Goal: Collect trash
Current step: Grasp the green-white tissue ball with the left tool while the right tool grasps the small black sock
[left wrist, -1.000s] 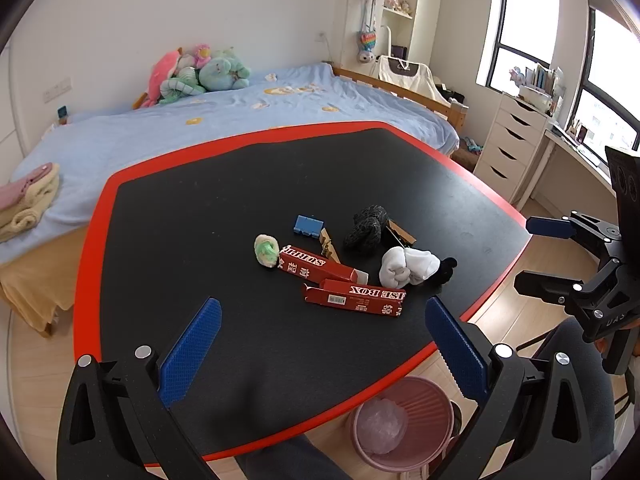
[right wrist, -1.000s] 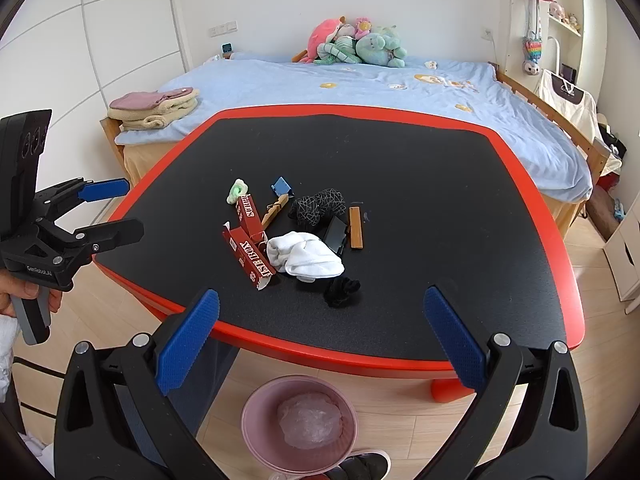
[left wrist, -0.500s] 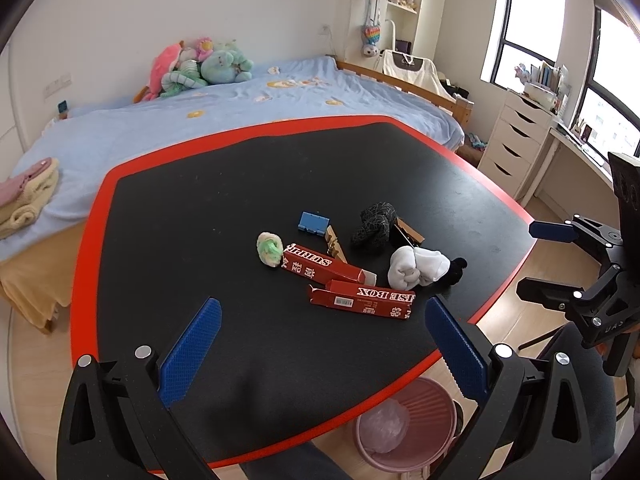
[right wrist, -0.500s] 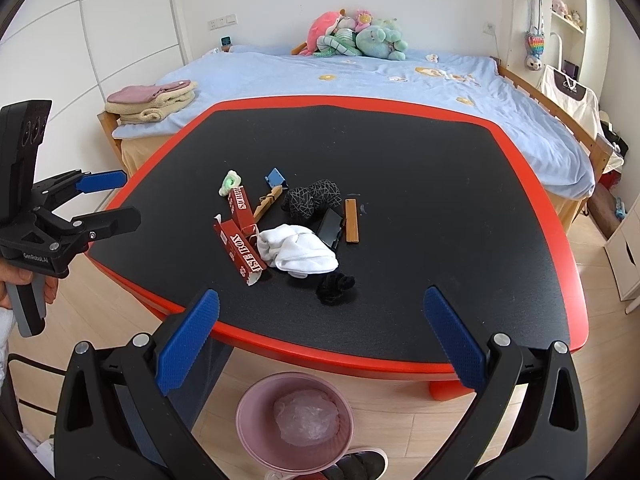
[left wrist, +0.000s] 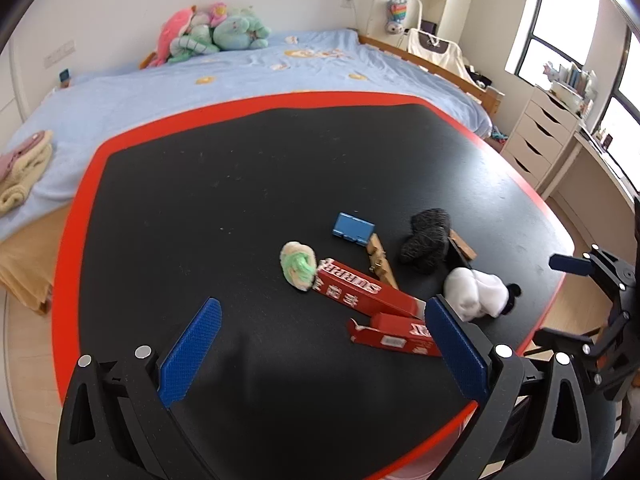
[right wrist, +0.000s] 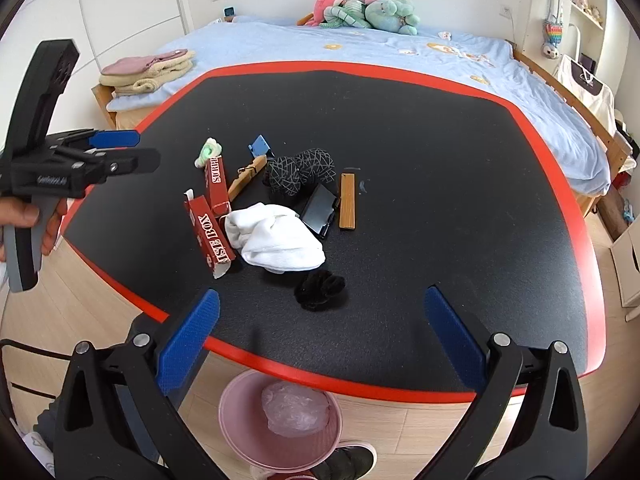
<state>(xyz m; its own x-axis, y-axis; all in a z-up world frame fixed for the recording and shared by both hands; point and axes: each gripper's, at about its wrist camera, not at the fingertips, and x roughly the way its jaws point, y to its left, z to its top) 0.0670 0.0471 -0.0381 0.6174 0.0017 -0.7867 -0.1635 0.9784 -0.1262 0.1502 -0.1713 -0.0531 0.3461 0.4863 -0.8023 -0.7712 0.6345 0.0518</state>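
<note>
A pile of small items lies on the black table (left wrist: pixel 200 208): two red boxes (left wrist: pixel 360 290) (right wrist: pixel 210 236), a green-white wad (left wrist: pixel 298 266), a white sock (right wrist: pixel 276 236), a black scrunchie (right wrist: pixel 320 290) and a patterned dark sock (right wrist: pixel 300 172). My left gripper (left wrist: pixel 322 320) is open, low over the table just short of the red boxes; in the right wrist view the left gripper (right wrist: pixel 138 150) hovers at the table's left edge. My right gripper (right wrist: pixel 322 304) is open at the near edge, above a pink bin (right wrist: pixel 240 400) on the floor.
A blue box (left wrist: pixel 353 229), a wooden clothespin (left wrist: pixel 380 260), a wooden block (right wrist: pixel 347 202) and a black case (right wrist: pixel 318 210) lie in the pile. A bed (right wrist: pixel 400 52) stands behind the table, white drawers (left wrist: pixel 540 136) to the right. A shoe (right wrist: pixel 348 460) is beside the bin.
My left gripper has moved forward and lower toward the red boxes, so the bin is out of its view. My right gripper has edged closer to the table. Both stay open.
</note>
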